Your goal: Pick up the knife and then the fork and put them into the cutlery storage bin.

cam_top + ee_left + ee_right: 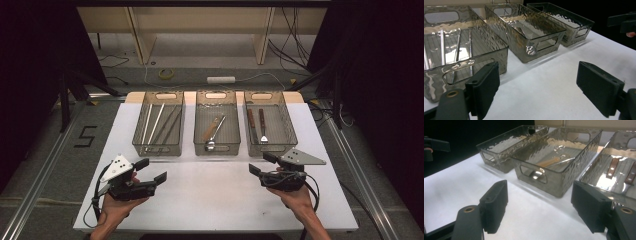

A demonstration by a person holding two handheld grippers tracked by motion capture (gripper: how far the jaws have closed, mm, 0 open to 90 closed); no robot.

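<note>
The left gripper (152, 170) hovers over the near left part of the white table (210, 200), its jaws spread wide with nothing between them; the right gripper (262, 164) hovers over the near right part, jaws likewise wide apart and empty; both point toward the row of three smoky clear bins along the far half of the table; nearest to the left gripper is the left bin (159, 145), just beyond its jaws, holding several long thin rods (154, 124) laid lengthwise; nearest to the right gripper is the right bin (270, 146), holding two utensils with brown handles (256, 126); the middle bin (217, 148) stands between them, apart from both, with a wooden-handled piece and a metal spoon (214, 132) crossed inside; no brand or label can be read on bins or grippers; the only writing is a black "5" (86, 136) marked on the floor left of the table; each hand grips its tool from beneath, forearms coming in low from the near edge, a grey three-cornered plate on top of each gripper and cables trailing back; the left gripper is angled slightly to the right, the right one slightly to the left
</note>
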